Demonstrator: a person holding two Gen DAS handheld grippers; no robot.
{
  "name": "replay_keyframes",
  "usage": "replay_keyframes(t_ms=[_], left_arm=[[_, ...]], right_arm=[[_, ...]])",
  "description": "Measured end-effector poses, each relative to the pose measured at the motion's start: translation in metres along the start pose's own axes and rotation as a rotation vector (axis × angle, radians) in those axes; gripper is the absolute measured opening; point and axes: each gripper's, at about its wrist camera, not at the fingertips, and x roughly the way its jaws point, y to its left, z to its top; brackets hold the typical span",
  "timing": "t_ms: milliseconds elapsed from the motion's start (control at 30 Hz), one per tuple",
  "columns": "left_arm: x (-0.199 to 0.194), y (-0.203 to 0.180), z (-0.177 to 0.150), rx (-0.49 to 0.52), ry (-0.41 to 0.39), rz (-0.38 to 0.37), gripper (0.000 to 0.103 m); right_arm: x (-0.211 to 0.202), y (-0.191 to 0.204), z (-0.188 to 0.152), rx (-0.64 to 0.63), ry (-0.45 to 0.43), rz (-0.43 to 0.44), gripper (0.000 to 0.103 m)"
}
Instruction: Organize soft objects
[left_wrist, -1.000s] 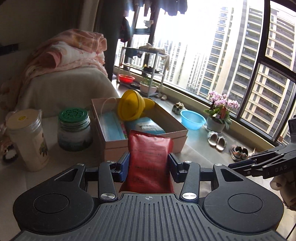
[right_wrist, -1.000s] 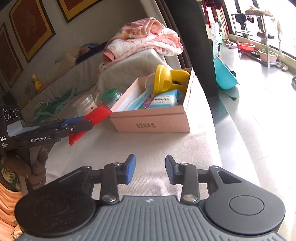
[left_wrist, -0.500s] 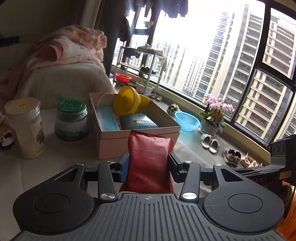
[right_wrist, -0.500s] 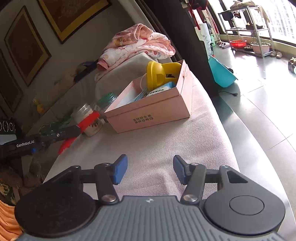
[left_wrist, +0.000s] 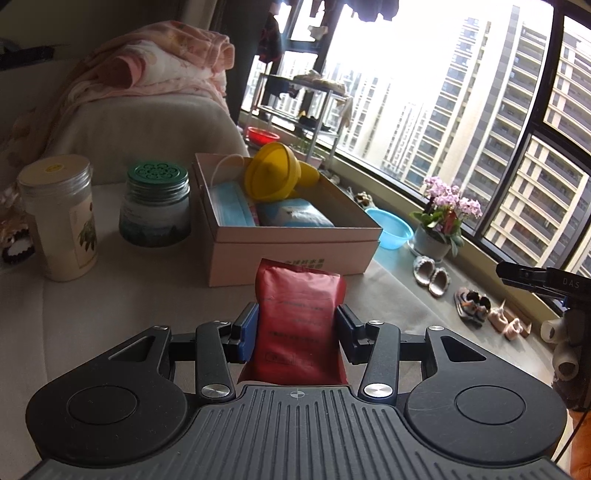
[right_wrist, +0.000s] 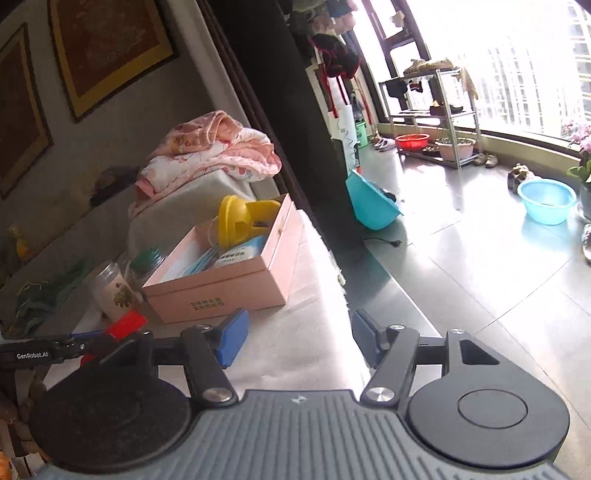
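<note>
Spreading across the lower half of both views, the cloth-covered tabletop (left_wrist: 92, 317) carries everything in play. Upper left in the left wrist view, a pink blanket (left_wrist: 155, 62) lies heaped on a covered piece of furniture. At centre sits the open pink box (left_wrist: 295, 247), with a blue packet (left_wrist: 295, 216), blue face masks (left_wrist: 231, 205) and a yellow funnel (left_wrist: 275, 171) inside it. Left of the box stands a green-lidded glass jar (left_wrist: 155, 206), and further left a taller clear jar (left_wrist: 59, 218) with a pale lid.

Bottom centre of that view, the left gripper (left_wrist: 295, 328) is clenched on a red pouch (left_wrist: 299, 317), its blue pads pressing both sides; the pouch stands upright just in front of the box's near wall, outside the box. In the right wrist view the same pouch (right_wrist: 125, 325) shows as a red tip at lower left, near the box corner.

The right gripper (right_wrist: 299, 339) is released, fingers wide apart with nothing between them, above bare tabletop at the bottom of its view. It also shows at the right edge of the left wrist view (left_wrist: 532, 277).

On the floor at right sits a light blue basin (left_wrist: 391, 232).
</note>
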Motion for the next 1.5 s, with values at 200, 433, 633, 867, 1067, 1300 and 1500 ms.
replay_keyframes(t_ms=[200,433,633,867,1067,1300,1500], left_arm=[[0.016,-0.011,0.010,-0.011,0.013,0.000,0.049],[0.037,-0.026,0.032,0.082,0.065,0.045,0.049],[0.029,-0.015,0.040,0.079,0.081,0.136,0.049],[0.019,0.003,0.029,-0.056,0.097,0.262,0.049],[0.020,0.013,0.039,-0.082,0.101,0.340,0.049],[0.035,0.013,0.043,-0.082,0.135,0.375,0.049],[0.046,0.014,0.043,-0.083,0.169,0.391,0.049]], right_arm=[[-0.037,-0.098,-0.025,-0.020,-0.076,-0.487,0.079],[0.023,-0.219,-0.139,-0.067,0.122,-0.799,0.079],[0.116,-0.376,-0.164,0.443,0.234,-0.866,0.079],[0.268,-0.408,-0.159,0.465,0.365,-0.724,0.078],[0.397,-0.362,-0.217,0.659,0.540,-0.451,0.078],[0.470,-0.324,-0.243,0.493,0.629,-0.401,0.078],[0.490,-0.318,-0.255,0.570,0.589,-0.362,0.092]])
